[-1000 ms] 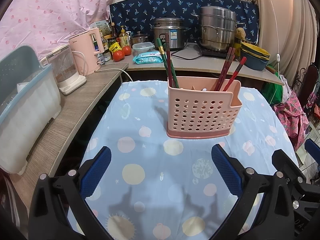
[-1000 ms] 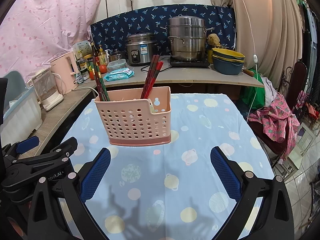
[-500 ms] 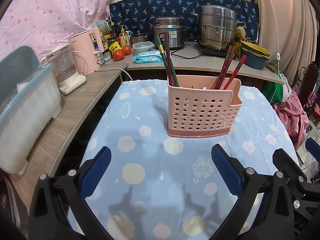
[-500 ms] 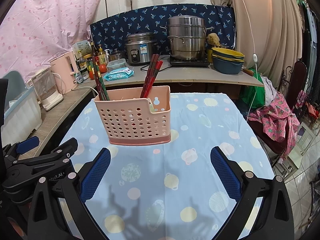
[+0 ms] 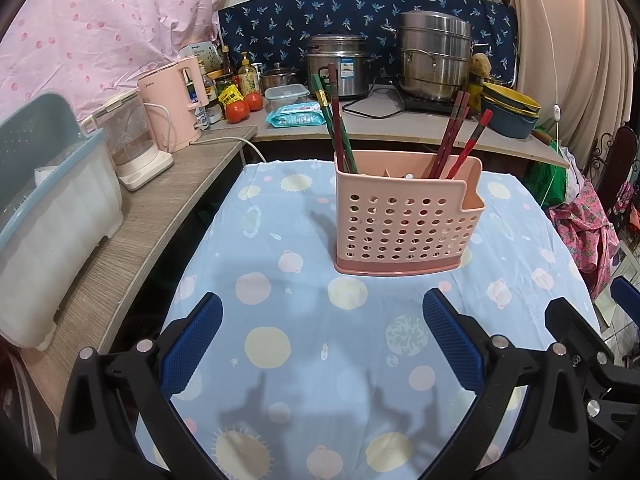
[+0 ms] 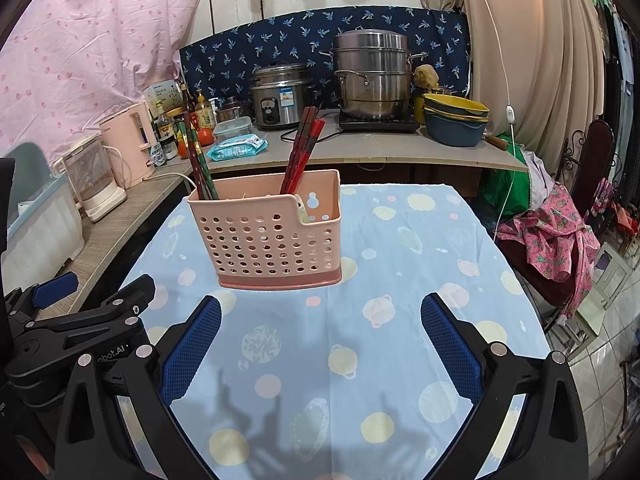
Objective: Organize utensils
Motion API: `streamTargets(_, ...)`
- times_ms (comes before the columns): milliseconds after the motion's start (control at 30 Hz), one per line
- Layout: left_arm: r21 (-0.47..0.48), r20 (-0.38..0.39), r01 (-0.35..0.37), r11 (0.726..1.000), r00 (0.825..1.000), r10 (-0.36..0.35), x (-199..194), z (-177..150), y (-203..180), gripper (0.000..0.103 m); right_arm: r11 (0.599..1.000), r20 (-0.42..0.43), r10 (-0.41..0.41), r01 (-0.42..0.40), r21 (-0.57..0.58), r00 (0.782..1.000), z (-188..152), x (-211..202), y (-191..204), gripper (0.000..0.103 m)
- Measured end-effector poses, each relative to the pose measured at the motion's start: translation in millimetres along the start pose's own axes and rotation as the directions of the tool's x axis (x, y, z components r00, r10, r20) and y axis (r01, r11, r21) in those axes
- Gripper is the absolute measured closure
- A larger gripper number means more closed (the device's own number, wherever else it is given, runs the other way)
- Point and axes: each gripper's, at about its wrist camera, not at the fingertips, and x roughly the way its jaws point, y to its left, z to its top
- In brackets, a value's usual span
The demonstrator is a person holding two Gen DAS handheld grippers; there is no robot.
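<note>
I see my left claw point(image 5: 318, 344) spread wide, empty | my right claw point(image 6: 320, 344) wide too, empty | pink holder point(image 5: 404, 220) upright on the bench cloth point(image 5: 304, 360), ahead of both claws, not touching | green chopsticks point(image 5: 334, 124) left compartment, red chopsticks point(image 5: 460, 136) right.

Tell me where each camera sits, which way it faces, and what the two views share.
Left wrist: on the left gripper, facing forward over the table at the caddy; its own open fingers show, the right gripper at far right.
Right wrist: on the right gripper, facing likewise; the left gripper shows at lower left.
Shared: caddy, chopsticks, tablecloth, counter behind.
</note>
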Motion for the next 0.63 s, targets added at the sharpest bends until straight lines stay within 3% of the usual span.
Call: streamTargets(633,0.029,-0.009,0.008,1.0,1.0,-0.008,4,-4,-4,0.007,1.0,0.003,-0.018,0.018,0.004,1.0,-7,1,-7,0.007)
